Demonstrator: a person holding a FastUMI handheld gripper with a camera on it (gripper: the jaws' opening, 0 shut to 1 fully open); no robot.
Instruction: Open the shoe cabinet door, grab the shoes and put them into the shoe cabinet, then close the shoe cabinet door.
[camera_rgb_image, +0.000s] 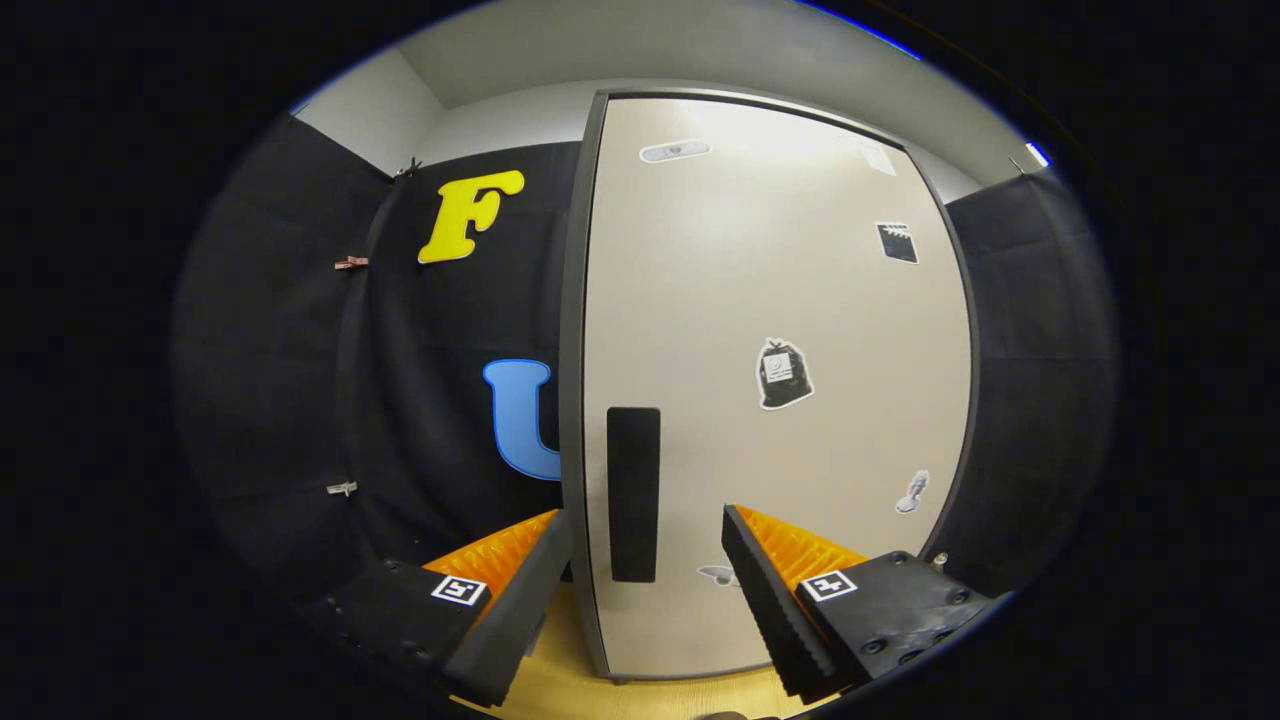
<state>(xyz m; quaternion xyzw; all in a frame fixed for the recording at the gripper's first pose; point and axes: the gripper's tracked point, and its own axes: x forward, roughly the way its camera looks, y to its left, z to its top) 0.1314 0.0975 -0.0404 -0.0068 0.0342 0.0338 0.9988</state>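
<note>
Shoe cabinet stands upright just ahead of the fingers, long axis vertical, its beige door closed and facing the camera, so the inside is hidden. Black handle, a tall upright strip, sits near the door's left edge, low down. Small stickers dot the door right of the handle. Gripper has its jaws wide apart, holding nothing. Handle lies between the two fingers, nearer the left one; contact cannot be told. Light wooden floor lies below the cabinet's foot.
</note>
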